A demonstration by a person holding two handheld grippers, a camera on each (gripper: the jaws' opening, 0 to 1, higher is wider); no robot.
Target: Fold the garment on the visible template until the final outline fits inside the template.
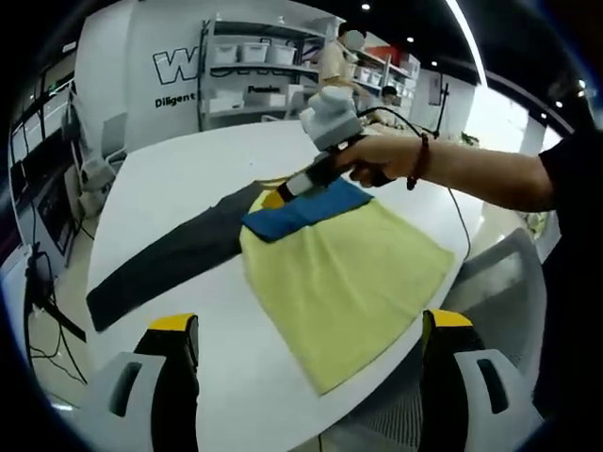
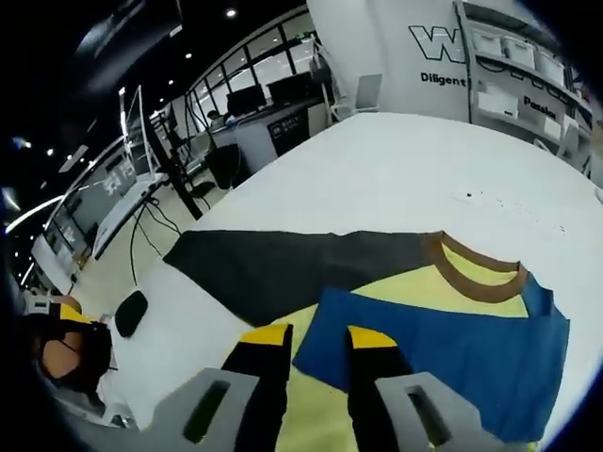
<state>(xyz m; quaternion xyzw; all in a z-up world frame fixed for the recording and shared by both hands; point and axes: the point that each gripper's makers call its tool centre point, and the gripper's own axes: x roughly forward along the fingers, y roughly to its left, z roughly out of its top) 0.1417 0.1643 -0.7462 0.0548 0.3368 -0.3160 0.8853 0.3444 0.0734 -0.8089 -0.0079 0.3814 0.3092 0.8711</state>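
White tabletop (image 1: 188,179) in an open workshop carries a pale yellow T-shirt with blue sleeves and a brown collar (image 1: 349,273), spread flat with its hem toward the near edge. One blue sleeve (image 2: 443,353) lies folded across the chest, and a dark grey rectangular template sheet (image 1: 170,259) stretches out from under the shirt's shoulder. Right gripper (image 2: 316,339), held in a person's hand (image 1: 382,155), rests low at the sleeve's edge, its yellow-tipped jaws a narrow gap apart with no cloth visibly caught. Left gripper (image 1: 311,330) hovers off the table's near edge, jaws spread wide and empty. Metal shelving with white bins (image 1: 259,66) lines the far wall.
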